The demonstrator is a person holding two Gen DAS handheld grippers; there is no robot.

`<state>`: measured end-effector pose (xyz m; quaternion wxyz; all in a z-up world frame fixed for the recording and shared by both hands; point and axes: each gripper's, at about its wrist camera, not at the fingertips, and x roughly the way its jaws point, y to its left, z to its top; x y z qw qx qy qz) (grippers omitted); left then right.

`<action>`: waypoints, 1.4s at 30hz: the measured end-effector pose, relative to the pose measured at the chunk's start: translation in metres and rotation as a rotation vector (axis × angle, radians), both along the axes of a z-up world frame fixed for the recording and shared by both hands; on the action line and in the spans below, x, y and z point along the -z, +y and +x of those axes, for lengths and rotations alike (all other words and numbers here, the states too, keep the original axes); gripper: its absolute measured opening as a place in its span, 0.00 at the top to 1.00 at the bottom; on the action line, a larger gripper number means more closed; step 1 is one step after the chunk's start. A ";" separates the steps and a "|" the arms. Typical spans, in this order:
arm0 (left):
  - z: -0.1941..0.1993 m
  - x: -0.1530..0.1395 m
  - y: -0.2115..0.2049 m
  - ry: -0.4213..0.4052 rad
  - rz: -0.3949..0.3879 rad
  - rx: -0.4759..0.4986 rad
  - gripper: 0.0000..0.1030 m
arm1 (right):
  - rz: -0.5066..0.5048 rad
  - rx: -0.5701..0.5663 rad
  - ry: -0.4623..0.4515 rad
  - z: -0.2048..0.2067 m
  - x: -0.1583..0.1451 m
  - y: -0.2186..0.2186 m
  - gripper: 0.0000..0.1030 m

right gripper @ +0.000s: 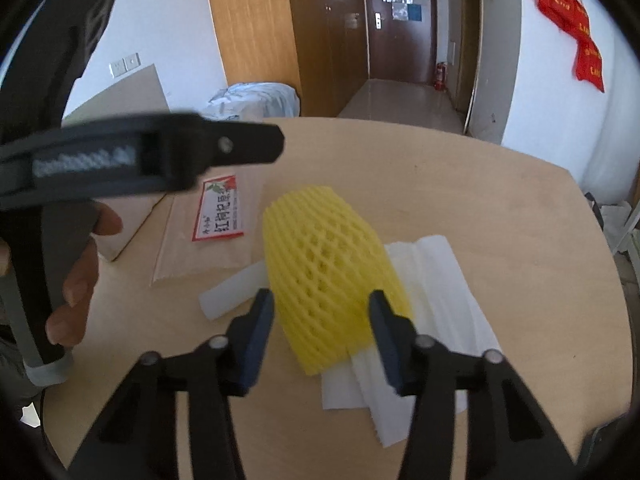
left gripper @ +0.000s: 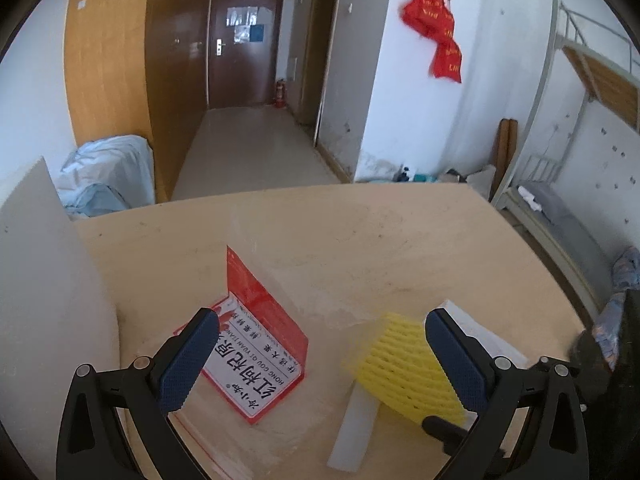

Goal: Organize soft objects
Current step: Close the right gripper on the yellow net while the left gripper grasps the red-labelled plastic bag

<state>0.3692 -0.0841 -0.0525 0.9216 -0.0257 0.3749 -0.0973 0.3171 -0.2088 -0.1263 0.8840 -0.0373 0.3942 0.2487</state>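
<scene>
A yellow foam net sleeve (right gripper: pixel 326 276) lies on a round wooden table (right gripper: pixel 460 200), partly on a white foam sheet (right gripper: pixel 432 280) and a white foam strip (right gripper: pixel 230 292). My right gripper (right gripper: pixel 322 306) is open, its fingers on either side of the sleeve's near end. My left gripper (left gripper: pixel 322 330) is open above the table, over a clear zip bag with a red and white label (left gripper: pixel 256 356). The sleeve (left gripper: pixel 404 368) sits by its right finger. In the right wrist view the left gripper's body (right gripper: pixel 140 156) crosses the upper left, with the bag (right gripper: pixel 208 232) below it.
A white board (left gripper: pixel 44 280) stands at the table's left edge. Behind the table are a wardrobe (left gripper: pixel 112 60), a hallway door (left gripper: pixel 244 44), bundled bedding (left gripper: pixel 108 176) and a bunk bed (left gripper: pixel 560 184) at the right.
</scene>
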 end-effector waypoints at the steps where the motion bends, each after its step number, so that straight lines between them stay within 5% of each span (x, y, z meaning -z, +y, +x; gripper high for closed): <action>1: 0.003 0.004 -0.001 0.012 0.006 -0.009 0.00 | 0.005 0.000 0.005 -0.001 0.000 -0.001 0.62; 3: 0.006 0.008 0.001 0.019 0.002 -0.017 0.04 | 0.017 0.000 0.006 -0.004 -0.001 -0.005 0.66; 6: 0.013 0.017 0.005 0.048 0.009 -0.040 0.25 | 0.028 -0.007 0.012 -0.005 0.000 -0.008 0.74; 13: 0.017 0.033 0.015 0.105 0.005 -0.067 0.91 | 0.034 -0.011 0.008 -0.007 -0.002 -0.004 0.78; 30: -0.062 -0.013 0.043 -0.055 -0.020 -0.034 0.98 | 0.022 -0.024 0.011 0.005 0.002 0.007 0.77; 36: -0.094 -0.031 0.050 -0.114 -0.042 -0.012 0.98 | -0.022 -0.035 -0.014 0.009 0.001 0.016 0.46; 42: -0.114 -0.043 0.049 -0.144 -0.053 0.014 0.98 | -0.101 -0.032 -0.029 0.020 0.005 0.030 0.42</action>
